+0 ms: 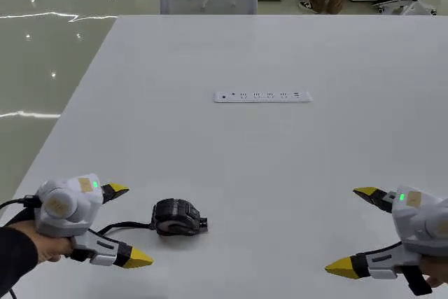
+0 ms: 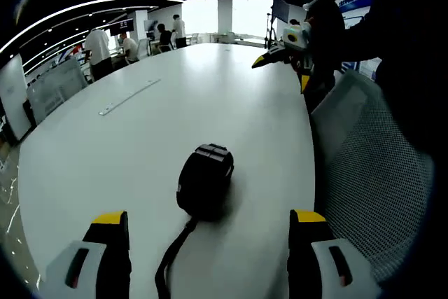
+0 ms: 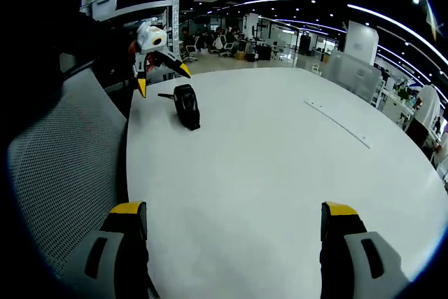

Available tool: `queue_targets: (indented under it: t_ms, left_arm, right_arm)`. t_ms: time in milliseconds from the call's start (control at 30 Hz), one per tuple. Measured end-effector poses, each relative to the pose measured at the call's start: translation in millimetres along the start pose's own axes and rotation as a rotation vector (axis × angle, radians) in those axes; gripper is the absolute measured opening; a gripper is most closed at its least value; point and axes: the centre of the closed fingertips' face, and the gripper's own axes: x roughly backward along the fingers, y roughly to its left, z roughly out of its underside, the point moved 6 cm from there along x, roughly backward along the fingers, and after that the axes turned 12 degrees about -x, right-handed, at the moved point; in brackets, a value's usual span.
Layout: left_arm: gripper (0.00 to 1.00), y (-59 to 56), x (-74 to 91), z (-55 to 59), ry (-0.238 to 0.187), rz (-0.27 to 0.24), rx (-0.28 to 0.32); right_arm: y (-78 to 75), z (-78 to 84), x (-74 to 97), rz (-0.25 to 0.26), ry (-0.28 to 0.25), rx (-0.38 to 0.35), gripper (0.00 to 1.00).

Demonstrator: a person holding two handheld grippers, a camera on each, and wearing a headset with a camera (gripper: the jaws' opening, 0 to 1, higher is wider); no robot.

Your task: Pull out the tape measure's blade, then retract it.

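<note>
a: black rubbery casing, ribbed by the look of it. that's the tape measure [image 1: 178, 216], lying on the white bench [image 1: 280, 166] near the front edge, just ahead of the left hand-held gripper [image 1: 131, 224].

b: is anything holding it?

a: no. both are released, jaws spread wide with nothing between them. in the left gripper view the case sits between the yellow tips, untouched. the right hand-held gripper [image 1: 350, 229] is well apart, toward the other side of the bench.

b: how do you reckon it handles?

a: compact and dense for its size, i'd guess, with a rigid shell, and the rubber should give the pads decent bite. not fragile. the blade is another matter: thin sprung steel, probably stiff over a short run, prone to buckle further out, and likely to snap back hard if let go.

b: so where to take hold?

a: left jaws across the flat sides of the case, clear of the black lanyard [image 1: 122, 227] trailing toward that gripper. the right would pinch the end hook. a small nub on the side facing right may be it, but it's too small to say for sure.

b: and the white power strip [image 1: 262, 96]?

a: further back, mid-bench, well out of the way.
</note>
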Motion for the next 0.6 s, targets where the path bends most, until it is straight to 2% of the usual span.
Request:
queue_targets:
  t_ms: [33,100,133,200,233,333,400,500,600]
  left_arm:
    - [0.84,0.5,-3.8,-1.6,-0.001,0.014,0.005]
    - [0.80,4.8,-12.8,-4.3,0.001,0.018,-0.025]
    - [0.80,3.9,-17.2,-3.3,0.024,0.047,-0.056]
    - [0.76,2.9,-23.2,-4.5,0.045,0.082,-0.071]
    - [0.75,4.4,-27.2,-5.8,0.052,0.093,-0.098]
    - [0.73,8.7,-33.2,-7.8,0.074,0.111,-0.099]
    - [0.69,10.3,-36.4,-10.4,0.095,0.130,-0.129]
    - [0.64,9.0,-42.7,-17.7,0.109,0.158,-0.161]
    - [0.58,9.4,-49.2,-23.7,0.129,0.180,-0.236]
  right_arm:
    - [0.6,-1.9,-4.2,-0.009,0.005,0.007,1.00]
    - [1.1,-7.2,-14.3,-0.025,0.010,0.021,1.00]
    - [1.1,-10.3,-20.0,-0.034,0.013,0.028,1.00]
    - [2.8,-15.4,-26.9,-0.048,0.018,0.038,1.00]
    - [3.3,-18.8,-32.4,-0.059,0.019,0.042,1.00]
    - [5.4,-27.4,-46.4,-0.085,0.029,0.067,1.00]
    - [8.4,-34.2,-56.6,-0.103,0.031,0.080,0.99]
    - [14.3,-43.3,-70.5,-0.128,0.030,0.098,0.97]
    - [20.5,-49.5,-85.8,-0.156,0.033,0.118,0.95]
